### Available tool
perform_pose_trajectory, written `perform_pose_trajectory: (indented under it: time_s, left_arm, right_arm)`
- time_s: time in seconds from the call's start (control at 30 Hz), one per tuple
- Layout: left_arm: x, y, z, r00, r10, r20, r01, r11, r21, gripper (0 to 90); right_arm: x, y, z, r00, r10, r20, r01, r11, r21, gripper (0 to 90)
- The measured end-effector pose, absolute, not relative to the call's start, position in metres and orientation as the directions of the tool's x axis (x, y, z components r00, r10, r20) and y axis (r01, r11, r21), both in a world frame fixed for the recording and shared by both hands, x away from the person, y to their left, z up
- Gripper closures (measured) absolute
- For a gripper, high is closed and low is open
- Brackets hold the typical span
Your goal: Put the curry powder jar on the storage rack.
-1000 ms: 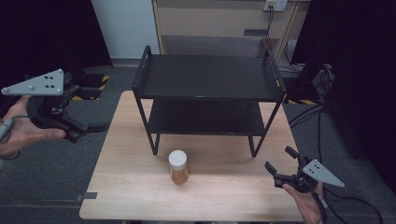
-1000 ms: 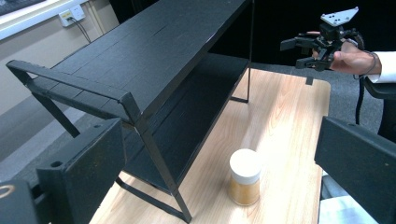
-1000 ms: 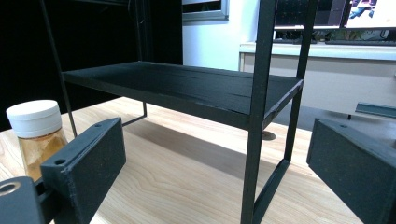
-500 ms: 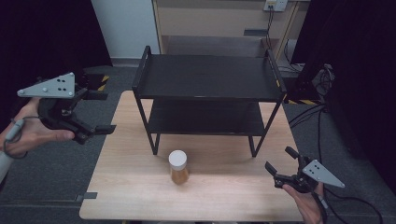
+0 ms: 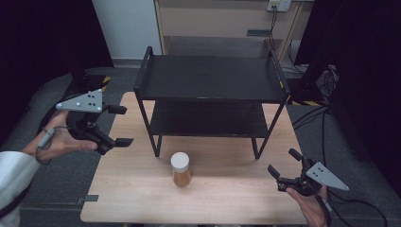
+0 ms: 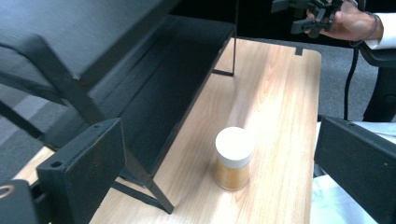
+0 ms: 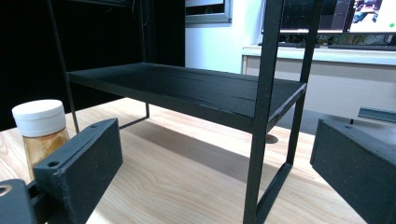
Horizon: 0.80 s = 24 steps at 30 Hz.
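A small jar (image 5: 180, 170) with a white lid and amber contents stands upright on the wooden table (image 5: 227, 198), in front of the black two-tier shelf (image 5: 210, 78). In the left gripper view the jar (image 6: 233, 157) is ahead between the jaws, at some distance. My left gripper (image 5: 119, 126) hovers open over the table's left edge, empty. Near the front right corner my right gripper (image 5: 282, 162) is open and empty, low over the table. The right gripper view has the jar (image 7: 41, 130) at far left behind the left jaw and the shelf (image 7: 187, 91) straight ahead.
The shelf's legs (image 5: 154, 142) stand just behind the jar. Behind the table are a wooden cabinet (image 5: 222, 21) and cables (image 5: 321, 113) on the grey floor at right. A white sleeve (image 5: 12, 177) enters at bottom left.
My left gripper has moved right and toward the table, from off its left side to over its left edge. The right gripper and the jar have stayed put.
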<state>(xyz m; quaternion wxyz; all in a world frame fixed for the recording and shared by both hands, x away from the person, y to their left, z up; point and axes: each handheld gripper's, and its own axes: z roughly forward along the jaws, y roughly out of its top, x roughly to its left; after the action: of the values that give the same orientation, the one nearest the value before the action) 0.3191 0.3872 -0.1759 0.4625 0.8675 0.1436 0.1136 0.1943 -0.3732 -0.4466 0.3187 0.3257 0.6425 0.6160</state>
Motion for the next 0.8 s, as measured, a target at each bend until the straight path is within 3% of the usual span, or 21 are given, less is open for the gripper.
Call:
perform_pose_trajectory:
  time_s: [0.8]
  left_arm:
    - [0.352, 0.314, -0.262, 0.962, 0.272, 0.039, 0.148, -0.632, 0.76, 1.3]
  right_arm:
    - [0.194, -0.372, -0.447, -0.59, 0.807, -0.021, 0.016, 0.038, 0.999, 0.7]
